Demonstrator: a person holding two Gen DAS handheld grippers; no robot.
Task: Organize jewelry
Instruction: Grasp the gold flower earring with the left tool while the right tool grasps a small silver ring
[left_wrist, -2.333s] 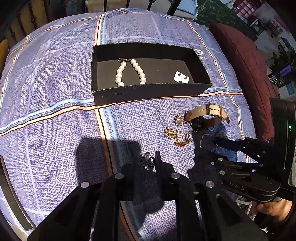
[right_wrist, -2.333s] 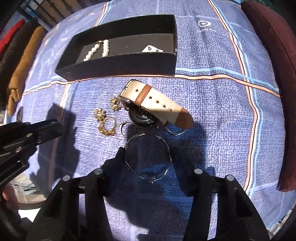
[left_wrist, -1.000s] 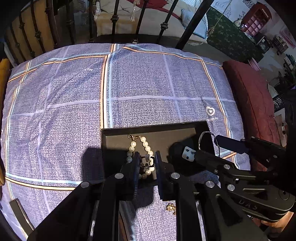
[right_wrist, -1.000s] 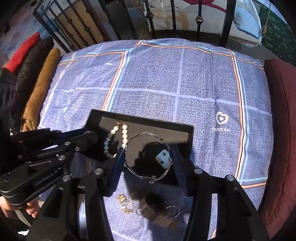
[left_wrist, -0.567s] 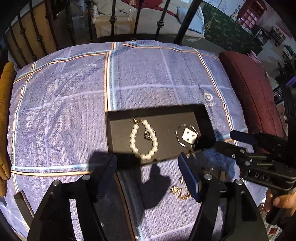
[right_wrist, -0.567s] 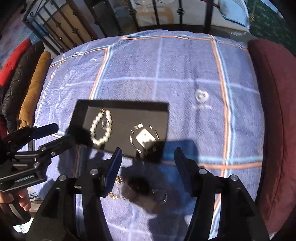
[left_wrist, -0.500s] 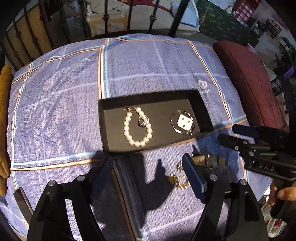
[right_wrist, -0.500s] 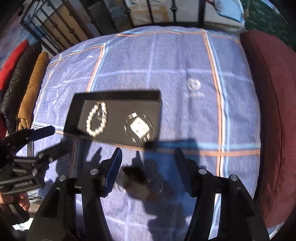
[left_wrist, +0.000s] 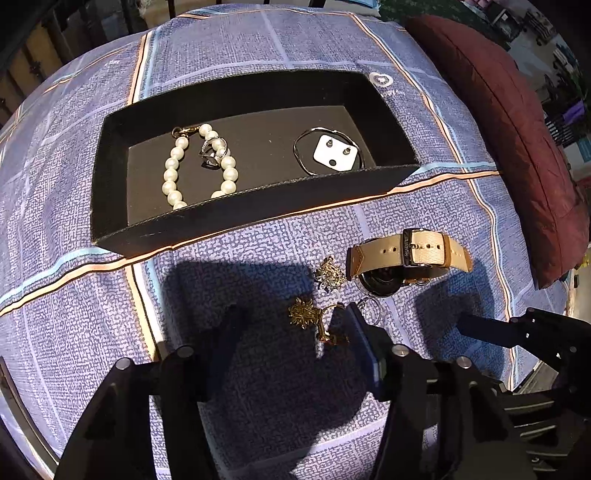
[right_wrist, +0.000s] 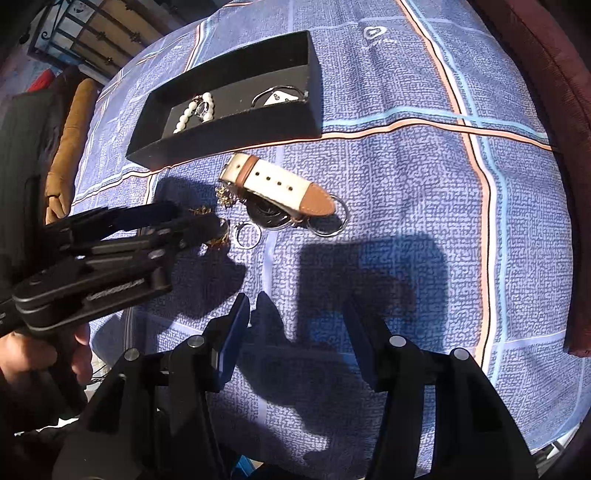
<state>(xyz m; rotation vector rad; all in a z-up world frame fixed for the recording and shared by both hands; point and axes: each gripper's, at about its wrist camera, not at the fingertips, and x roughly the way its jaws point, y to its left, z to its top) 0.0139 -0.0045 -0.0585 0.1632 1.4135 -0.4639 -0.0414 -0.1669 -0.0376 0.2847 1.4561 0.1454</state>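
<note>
Covering the whole bed, a blue plaid bedspread (left_wrist: 295, 44) meets a maroon cushion (left_wrist: 509, 122) at its right edge. On it, a black tray (left_wrist: 110, 177) (long axis left-right) holds a pearl bracelet (left_wrist: 173, 173), bangle (left_wrist: 303, 142) and earring card (left_wrist: 336, 152). Nearer, a watch (left_wrist: 410, 254) lies beside gold earrings (left_wrist: 306, 314). Left gripper (left_wrist: 291, 328), jaws apart and just narrowing, straddles those; right gripper (right_wrist: 295, 317) gapes empty.
</note>
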